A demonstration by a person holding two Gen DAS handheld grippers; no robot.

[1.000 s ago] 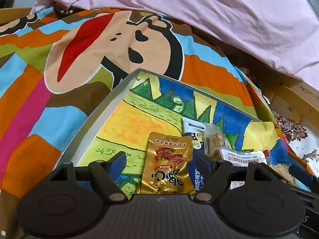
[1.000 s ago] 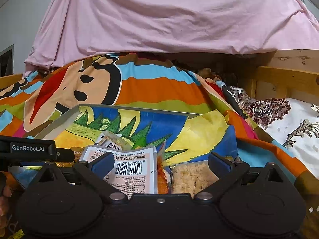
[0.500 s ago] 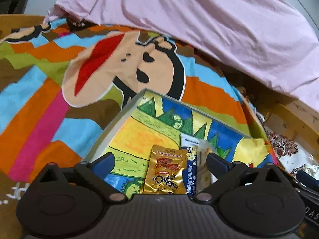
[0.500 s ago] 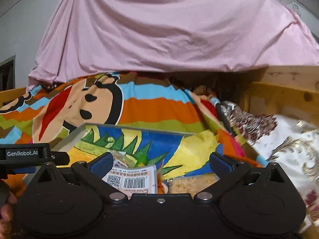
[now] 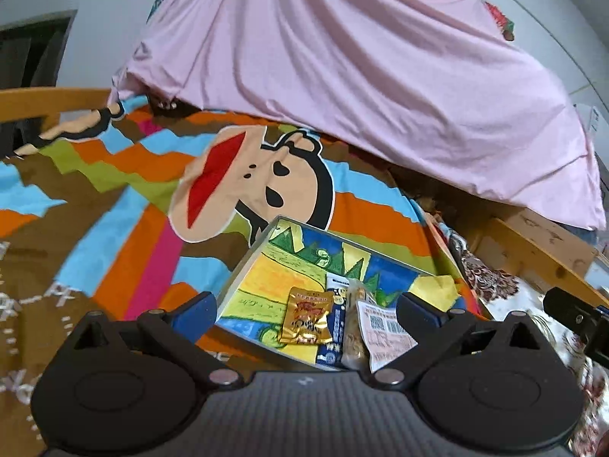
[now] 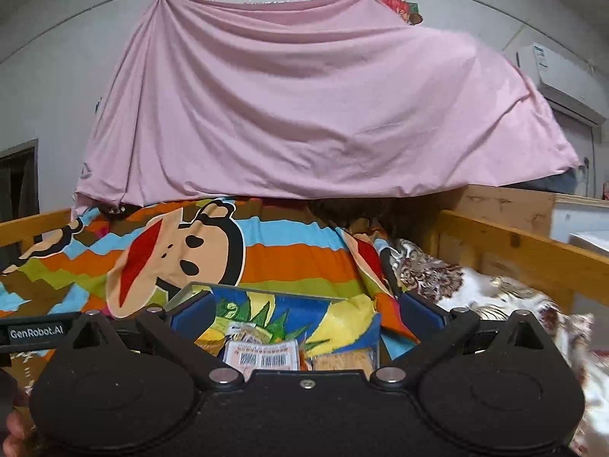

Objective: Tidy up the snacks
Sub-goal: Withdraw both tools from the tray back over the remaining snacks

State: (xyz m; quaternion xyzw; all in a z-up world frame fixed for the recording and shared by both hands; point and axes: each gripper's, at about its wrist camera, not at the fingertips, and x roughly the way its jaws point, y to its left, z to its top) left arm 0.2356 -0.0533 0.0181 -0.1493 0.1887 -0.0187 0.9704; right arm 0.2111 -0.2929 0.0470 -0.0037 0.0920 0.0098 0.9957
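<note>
A shallow tray (image 5: 246,262) lined with a bright crayon drawing lies on the striped cartoon blanket. Along its near side lie a gold snack packet (image 5: 306,318), a blue-and-white packet (image 5: 335,321), a clear bag of nuts (image 5: 356,333) and a white barcode pack (image 5: 384,333). My left gripper (image 5: 304,314) hovers above and behind them, open and empty. My right gripper (image 6: 306,318) is open too, held above the tray's rim (image 6: 266,290). Below it show the white barcode pack (image 6: 262,356) and a clear pack of crackers (image 6: 342,361).
A pink sheet (image 6: 304,106) hangs across the back. Wooden bed rails (image 6: 506,243) run along the right, beside a floral quilt (image 6: 437,278). The left gripper's body (image 6: 34,331) sits at the right wrist view's left edge, with a hand (image 6: 11,432) below it.
Both grippers have risen and drawn back from the tray, so the snacks look smaller and lower. The left jaws have spread wider, away from the gold packet, which stays lying in the tray.
</note>
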